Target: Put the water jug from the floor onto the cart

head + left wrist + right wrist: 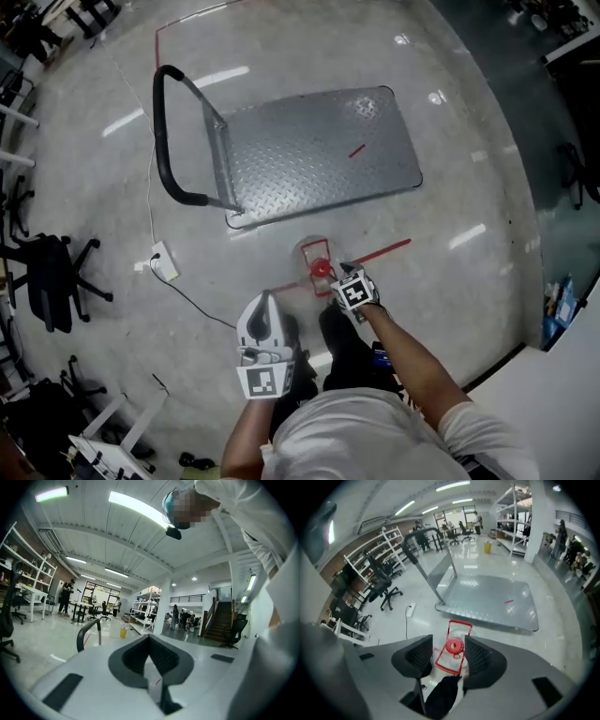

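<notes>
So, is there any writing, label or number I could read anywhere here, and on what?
No readable text anywhere.
Left cube and right cube: black-and-white square patterns, no letters.
Water jug: no label visible.
Blue box: too small to tell.

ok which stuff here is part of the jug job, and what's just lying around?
In the job: water jug, on the floor; cart; right claw, open over the jug.
Lying about: power strip and its cable; office chair; left claw, shut, holding nothing.
</notes>
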Motion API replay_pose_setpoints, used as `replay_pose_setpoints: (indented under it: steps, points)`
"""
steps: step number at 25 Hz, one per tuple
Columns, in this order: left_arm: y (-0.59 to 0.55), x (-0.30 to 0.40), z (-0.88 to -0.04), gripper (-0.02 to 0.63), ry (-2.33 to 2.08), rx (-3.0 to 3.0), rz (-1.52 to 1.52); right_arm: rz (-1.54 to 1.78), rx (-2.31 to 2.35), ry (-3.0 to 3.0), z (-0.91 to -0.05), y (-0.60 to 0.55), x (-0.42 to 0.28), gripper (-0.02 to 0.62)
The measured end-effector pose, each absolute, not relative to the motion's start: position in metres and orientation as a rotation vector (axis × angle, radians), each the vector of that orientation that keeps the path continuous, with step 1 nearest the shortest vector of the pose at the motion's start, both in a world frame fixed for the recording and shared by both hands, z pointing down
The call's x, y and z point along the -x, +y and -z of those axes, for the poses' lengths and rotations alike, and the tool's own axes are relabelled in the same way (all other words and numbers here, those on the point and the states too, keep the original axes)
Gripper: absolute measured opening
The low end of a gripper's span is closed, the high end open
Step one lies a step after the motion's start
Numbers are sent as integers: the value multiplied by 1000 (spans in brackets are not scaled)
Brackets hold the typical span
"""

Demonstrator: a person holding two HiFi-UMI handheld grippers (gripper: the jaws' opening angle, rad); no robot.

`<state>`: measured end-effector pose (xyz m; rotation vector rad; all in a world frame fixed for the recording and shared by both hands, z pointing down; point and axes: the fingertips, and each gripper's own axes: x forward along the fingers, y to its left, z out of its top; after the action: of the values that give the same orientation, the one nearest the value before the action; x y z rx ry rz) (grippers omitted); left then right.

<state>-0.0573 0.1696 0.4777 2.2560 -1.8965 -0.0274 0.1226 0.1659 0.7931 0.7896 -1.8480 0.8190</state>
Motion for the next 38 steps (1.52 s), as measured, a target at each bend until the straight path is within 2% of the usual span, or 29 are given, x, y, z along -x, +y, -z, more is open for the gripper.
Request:
replay_pose_setpoints:
  steps: [7,13,17,38]
  points:
    - [164,76,-542,3,-1923,-2150,25,-878,-770,-1706,-908,187,-126,216]
    - [174,85,-591,3,-1873,-2089,-27,-918,-800,-1643,-959,183,-112,254]
    - [196,83,-602,3,-1857,-2068,-50,-971,-812,-1686,-960,187,-106,288]
    - [210,81,-597,3,-1877,-2036,-56,-836,-733,-1645,-956,204,-104,278]
